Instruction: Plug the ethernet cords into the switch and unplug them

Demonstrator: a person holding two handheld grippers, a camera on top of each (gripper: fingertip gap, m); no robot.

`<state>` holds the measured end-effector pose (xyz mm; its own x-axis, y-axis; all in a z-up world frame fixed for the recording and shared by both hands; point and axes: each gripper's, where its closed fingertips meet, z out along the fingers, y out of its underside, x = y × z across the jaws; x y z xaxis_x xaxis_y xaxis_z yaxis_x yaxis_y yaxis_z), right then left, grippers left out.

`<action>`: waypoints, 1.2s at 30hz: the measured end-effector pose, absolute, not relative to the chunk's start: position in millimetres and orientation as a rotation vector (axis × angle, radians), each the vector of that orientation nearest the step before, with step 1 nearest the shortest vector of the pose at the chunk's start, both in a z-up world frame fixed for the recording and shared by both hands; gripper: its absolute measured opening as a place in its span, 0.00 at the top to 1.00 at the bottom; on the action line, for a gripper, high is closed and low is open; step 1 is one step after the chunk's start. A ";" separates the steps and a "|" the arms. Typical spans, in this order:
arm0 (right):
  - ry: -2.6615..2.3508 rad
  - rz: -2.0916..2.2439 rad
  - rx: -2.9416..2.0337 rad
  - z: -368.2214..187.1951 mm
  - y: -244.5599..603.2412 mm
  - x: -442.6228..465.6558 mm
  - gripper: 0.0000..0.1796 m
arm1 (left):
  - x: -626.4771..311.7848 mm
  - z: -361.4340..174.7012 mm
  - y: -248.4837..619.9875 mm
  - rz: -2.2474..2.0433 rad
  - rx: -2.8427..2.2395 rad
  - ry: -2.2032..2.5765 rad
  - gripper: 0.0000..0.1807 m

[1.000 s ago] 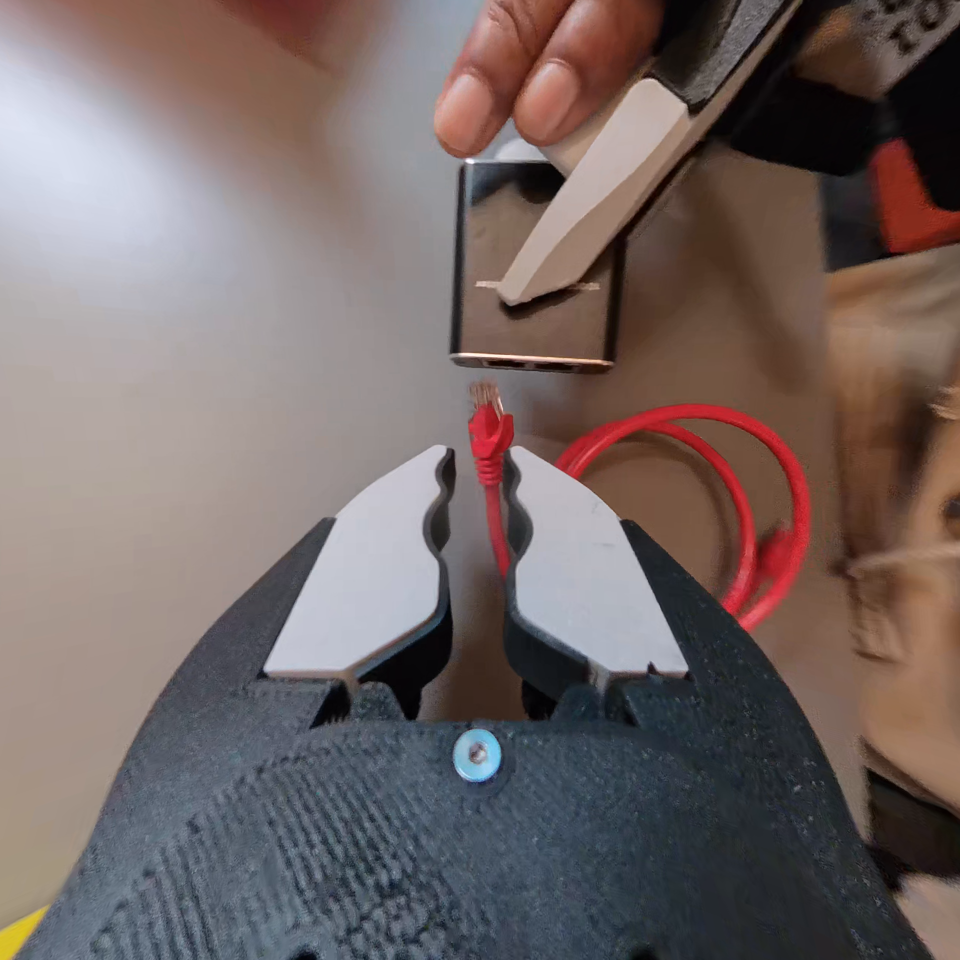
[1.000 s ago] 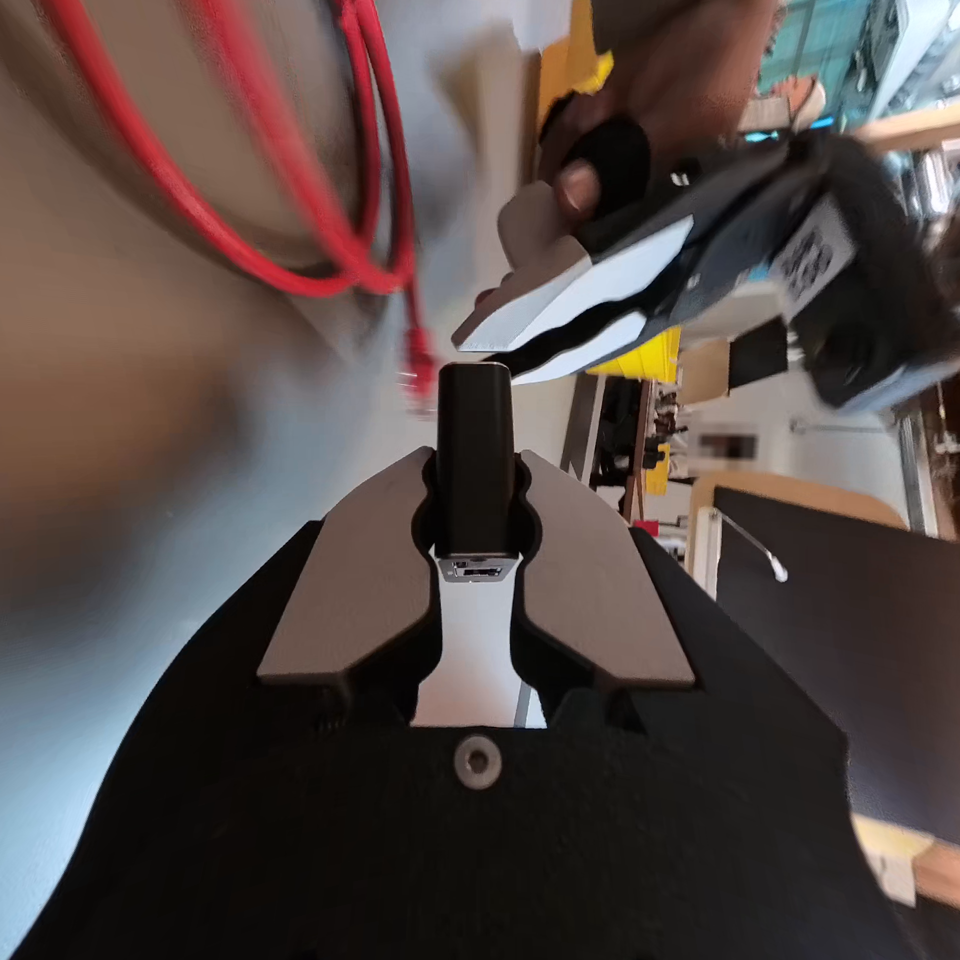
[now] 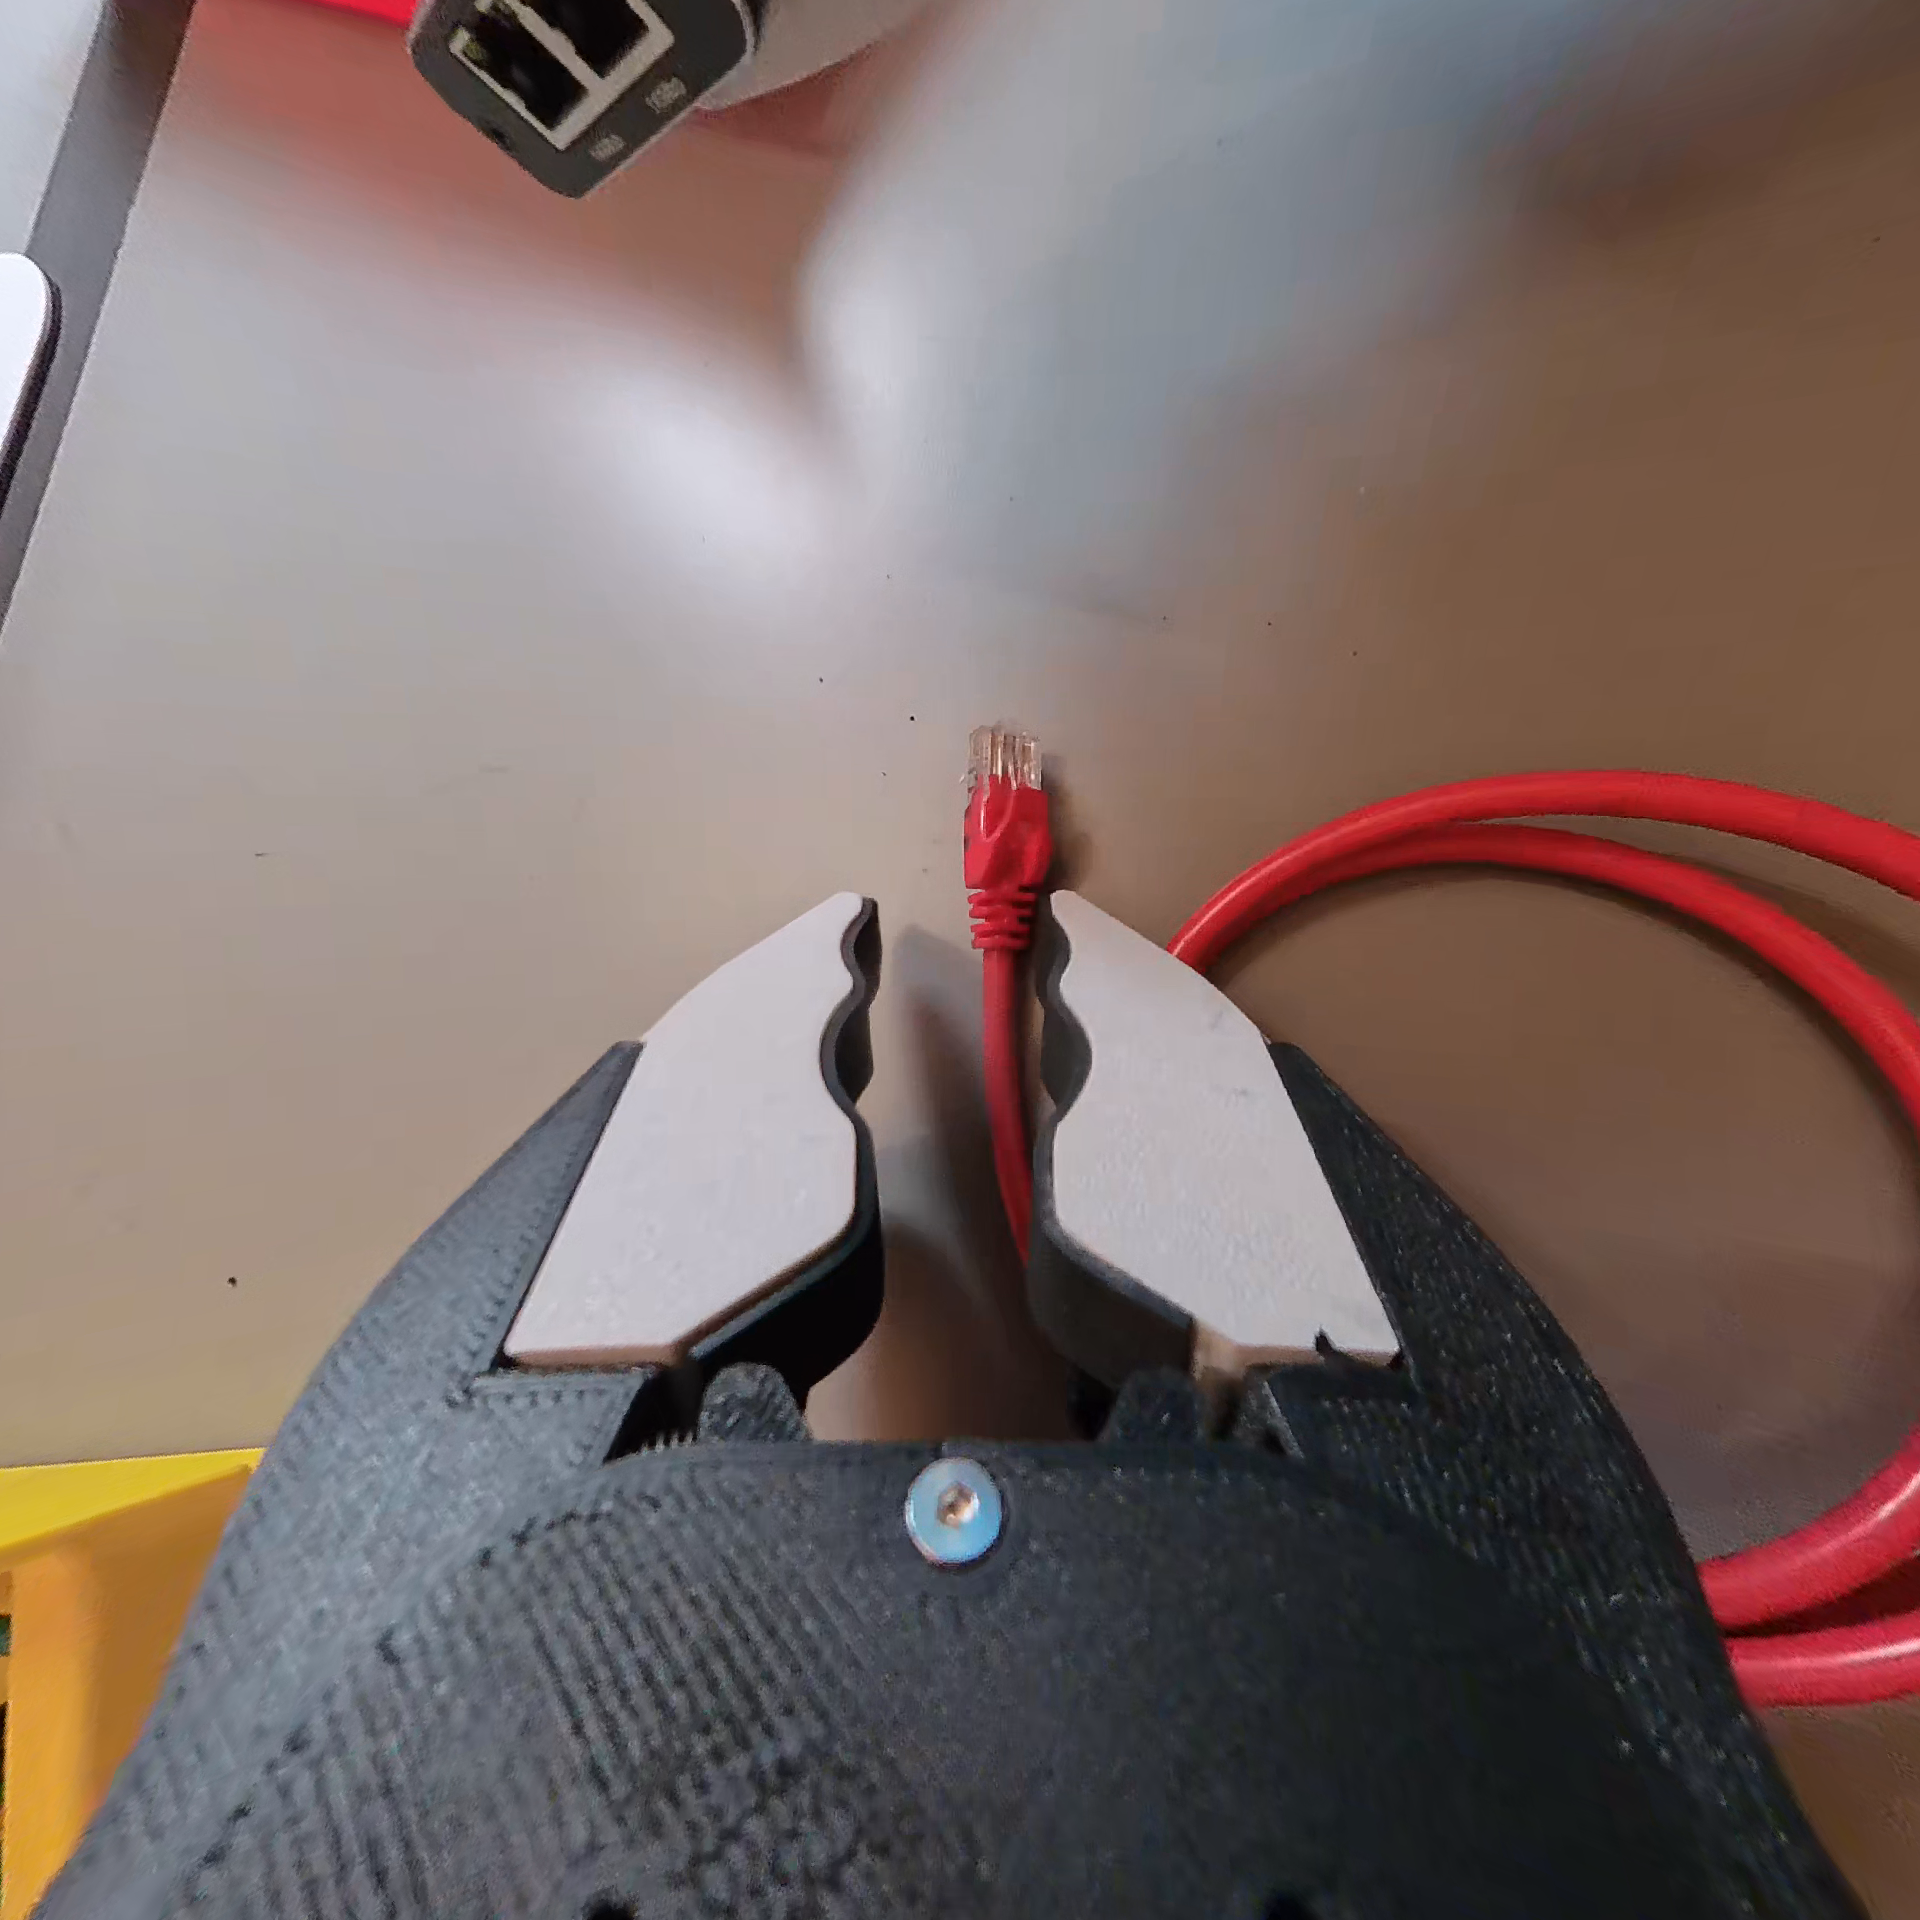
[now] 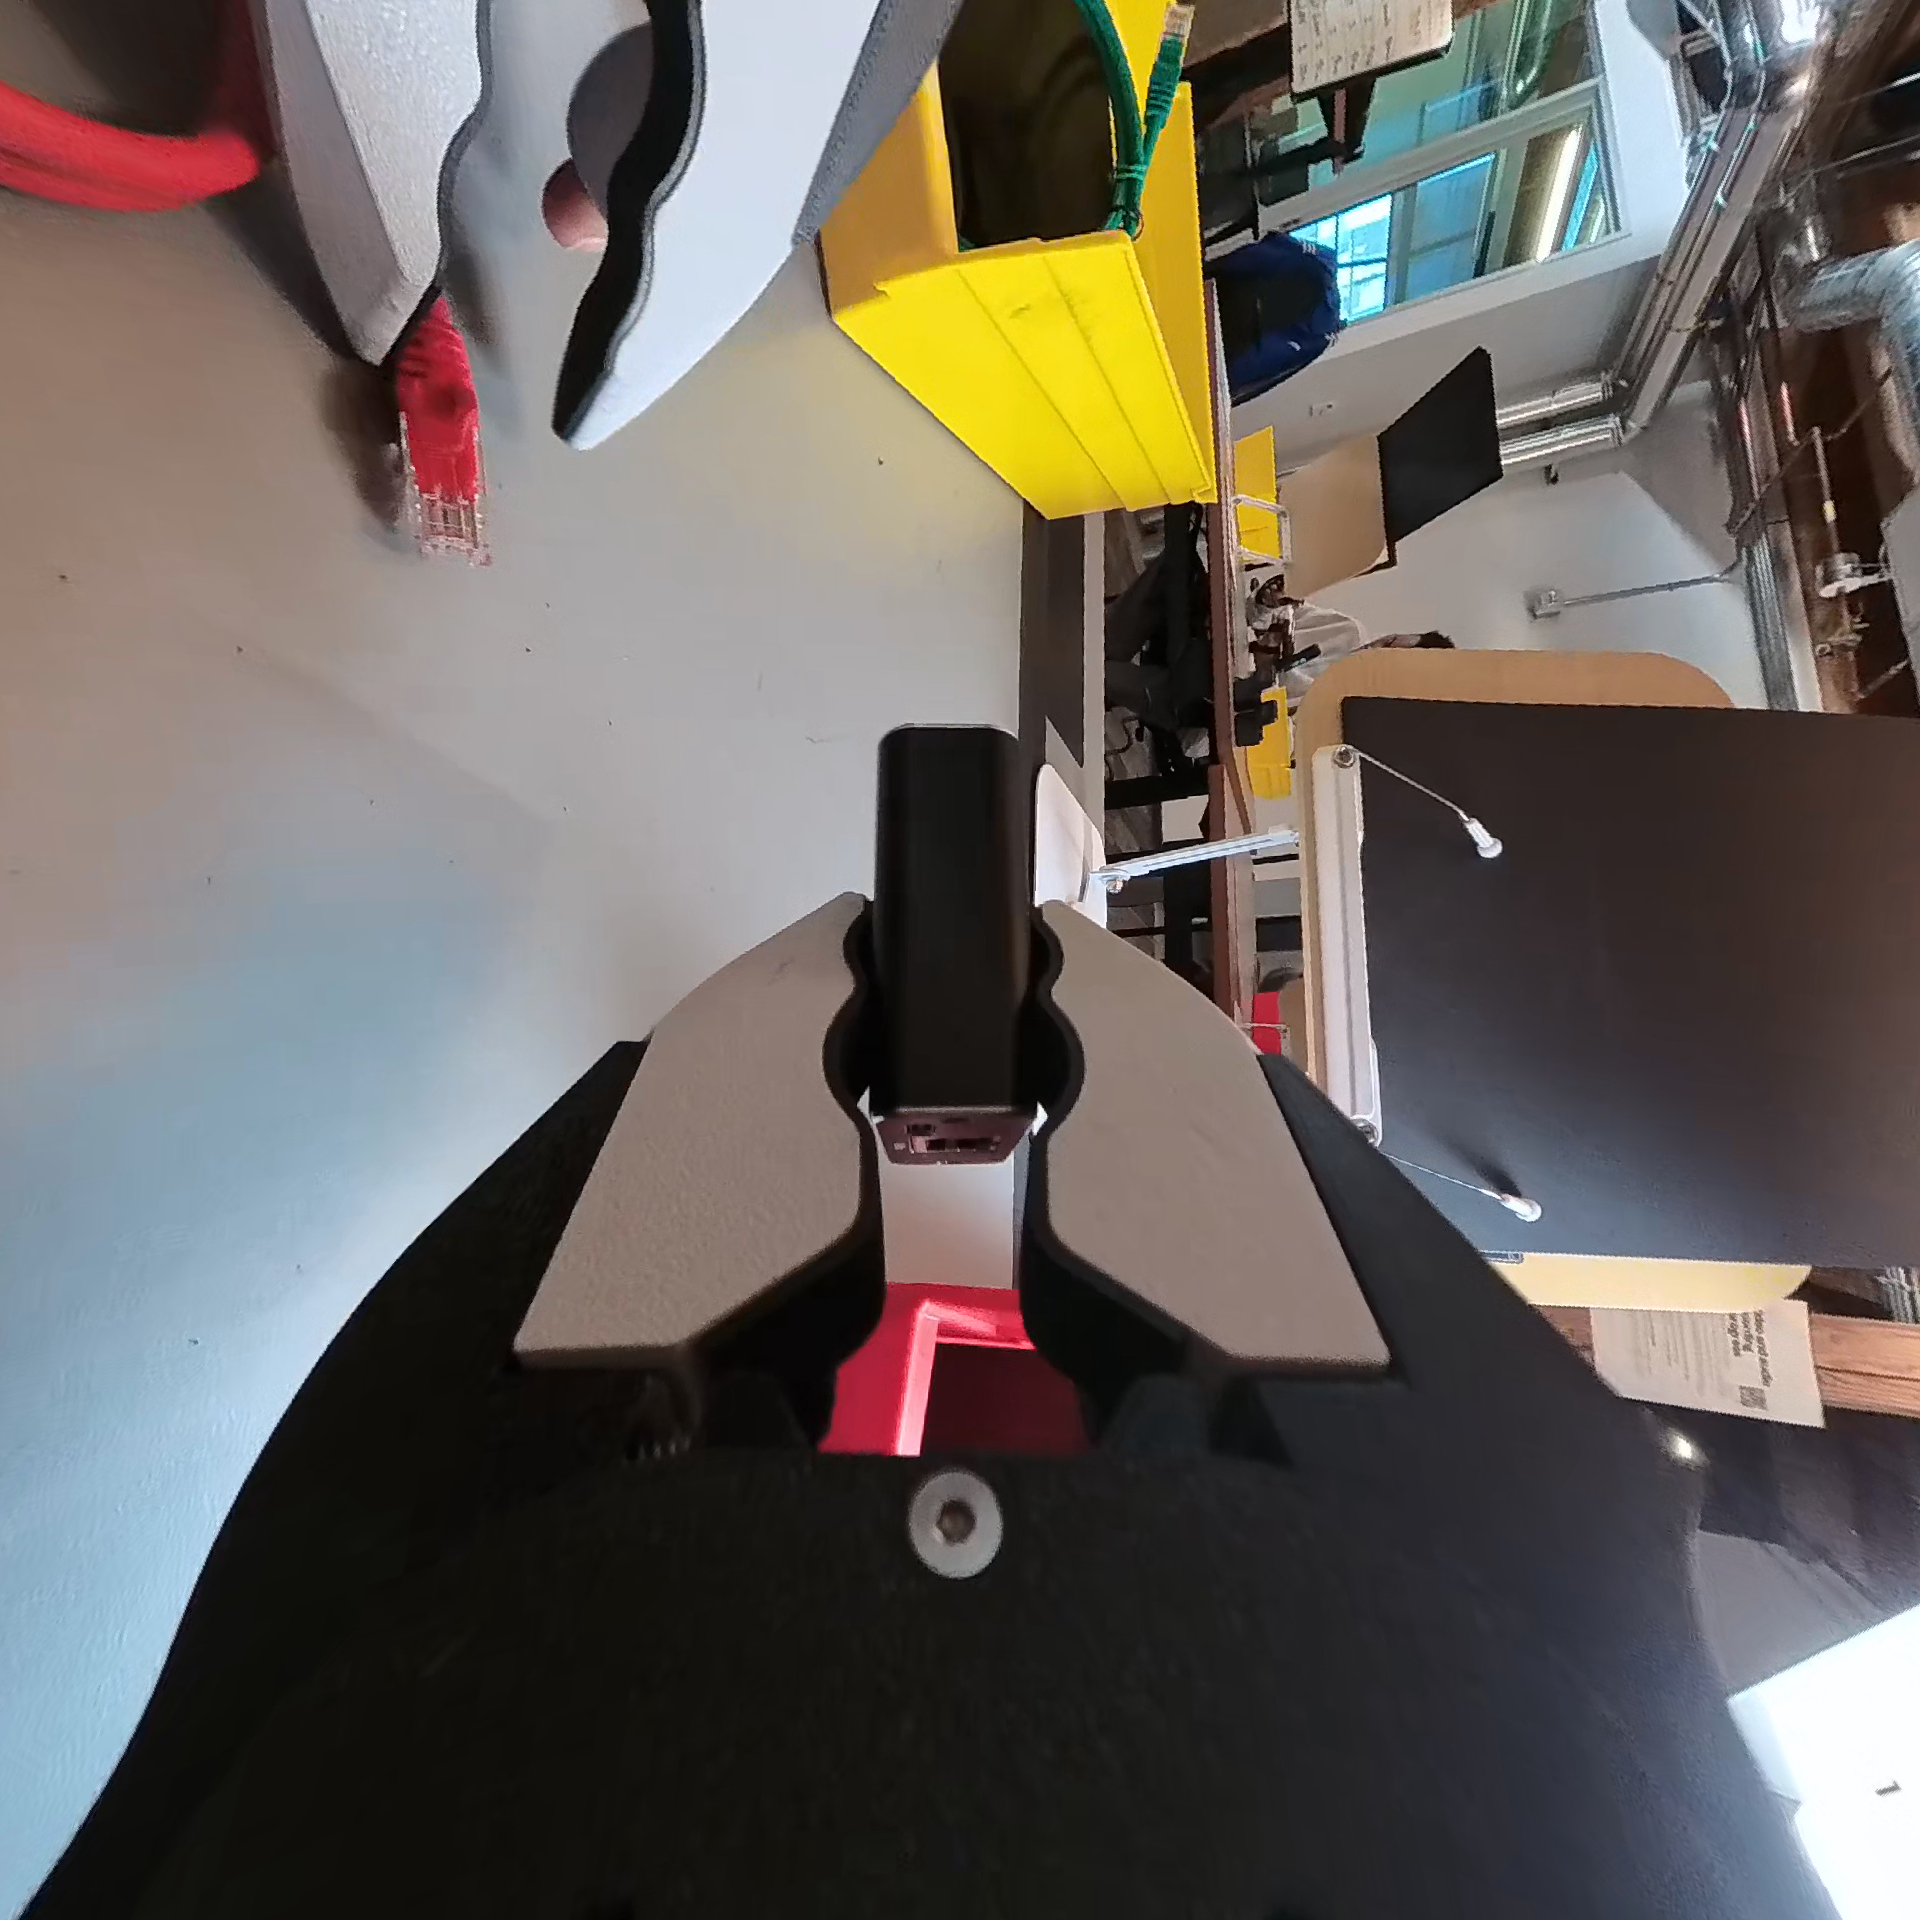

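Clamping the black switch (image 4: 951, 935) in my right gripper (image 4: 951, 920), left gripper (image 3: 961, 914) released, fingers straddling the red ethernet cord (image 3: 1003, 831) on the table (image 3: 416, 727)

1. I see small white printed marks on the dark switch (image 3: 561, 73), one under each of its two ports. They are too blurred for me to read.
2. Off the table, a white paper sheet (image 4: 1704, 1361) carries lines of dark print and a square code in one corner, all too small to read.
3. Farther back, a pale board (image 4: 1361, 31) bears handwriting I cannot make out.
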<state>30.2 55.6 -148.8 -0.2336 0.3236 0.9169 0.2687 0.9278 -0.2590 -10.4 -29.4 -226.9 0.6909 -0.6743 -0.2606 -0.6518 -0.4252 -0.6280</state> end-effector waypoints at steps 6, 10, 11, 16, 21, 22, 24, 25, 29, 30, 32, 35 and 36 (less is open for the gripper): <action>-1.831 0.059 -0.429 -149.3 52.3 28.6 0.86 | -7.1 -228.1 -29.3 0.020 -2.125 1.049 0.92; -1.842 0.055 -0.424 -152.5 49.8 27.1 0.86 | -7.0 -228.3 -25.6 0.050 -2.127 1.057 0.93; -1.842 0.057 -0.423 -152.5 49.1 26.8 0.86 | -7.5 -228.5 -24.8 0.039 -2.141 1.046 0.93; -1.831 0.078 -0.405 -148.4 44.9 27.3 0.86 | -8.9 -228.9 -23.7 -0.083 -2.196 1.018 0.94; -1.804 0.128 -0.378 -137.8 37.6 28.7 0.86 | -4.5 -195.7 -26.1 -0.523 -2.226 0.905 0.93; -1.800 0.137 -0.372 -135.7 35.7 28.9 0.86 | -3.3 -186.0 -27.4 -0.611 -2.217 0.895 0.93; -1.796 0.149 -0.360 -132.4 31.9 29.2 0.85 | -2.1 -170.2 -28.9 -0.735 -2.197 0.896 0.93; -1.793 0.153 -0.354 -131.0 30.1 29.4 0.86 | -1.2 -164.5 -30.0 -0.781 -2.190 0.909 0.93; -1.796 0.170 -0.335 -127.8 23.2 30.1 0.85 | 5.1 -150.4 -32.1 -0.926 -2.159 0.960 0.93; -1.799 0.170 -0.331 -127.9 22.1 30.6 0.85 | 6.4 -149.8 -30.4 -0.942 -2.151 0.954 0.93; -1.806 0.169 -0.324 -129.1 20.0 32.0 0.86 | 8.7 -153.3 -28.4 -0.961 -2.143 0.943 0.93; -1.823 0.166 -0.308 -133.8 16.2 34.3 0.86 | 10.3 -167.1 -28.8 -0.970 -2.171 0.931 0.93; -1.832 0.159 -0.298 -136.3 14.7 34.6 0.85 | 10.9 -171.5 -29.2 -0.974 -2.184 0.928 0.93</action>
